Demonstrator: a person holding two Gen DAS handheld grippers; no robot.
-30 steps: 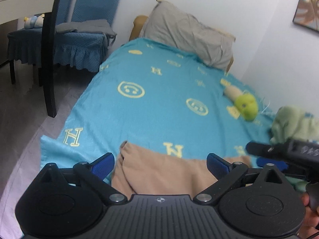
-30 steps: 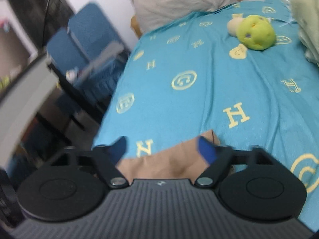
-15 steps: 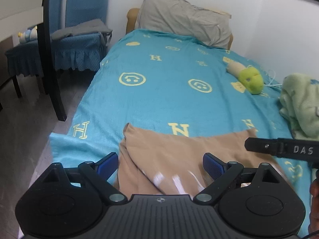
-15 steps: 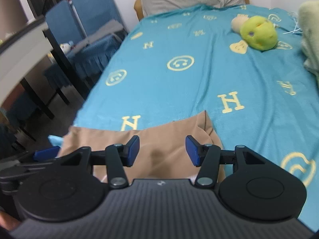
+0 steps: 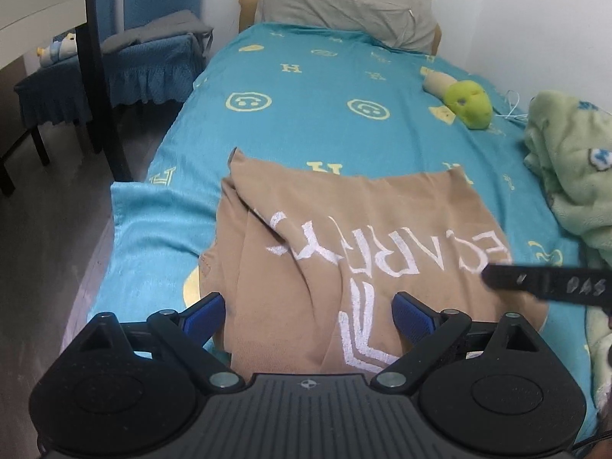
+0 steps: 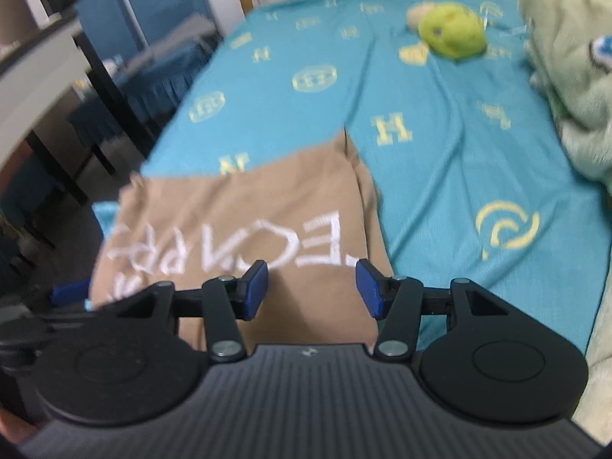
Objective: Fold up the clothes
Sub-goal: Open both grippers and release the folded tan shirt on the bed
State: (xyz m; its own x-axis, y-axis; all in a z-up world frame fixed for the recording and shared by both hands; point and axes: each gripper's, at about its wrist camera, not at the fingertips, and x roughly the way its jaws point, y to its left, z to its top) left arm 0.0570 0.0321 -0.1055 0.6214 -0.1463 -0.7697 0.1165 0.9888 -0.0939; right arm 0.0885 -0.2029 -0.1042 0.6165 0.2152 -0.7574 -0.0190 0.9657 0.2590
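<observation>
A tan shirt (image 5: 344,244) with white printed lettering lies spread on the teal bedspread (image 5: 317,88) near the bed's foot. Its left side is creased into folds. My left gripper (image 5: 308,315) is open and empty, hovering over the shirt's near part. My right gripper (image 6: 311,288) is open and empty, also over the shirt (image 6: 229,229), near its right side. A finger of the right gripper (image 5: 547,281) shows at the right of the left wrist view. The shirt's near edge is hidden under the gripper bodies.
A green plush toy (image 5: 468,103) and a light green blanket (image 5: 573,160) lie at the bed's right. A grey pillow (image 5: 344,4) is at the head. Blue covered chairs (image 5: 134,49) and a dark table leg (image 5: 101,88) stand left of the bed.
Both grippers have pulled back toward the bed's foot, so more of the shirt and its lettering shows. The right gripper's jaws narrowed from a second ago, then opened a little wider.
</observation>
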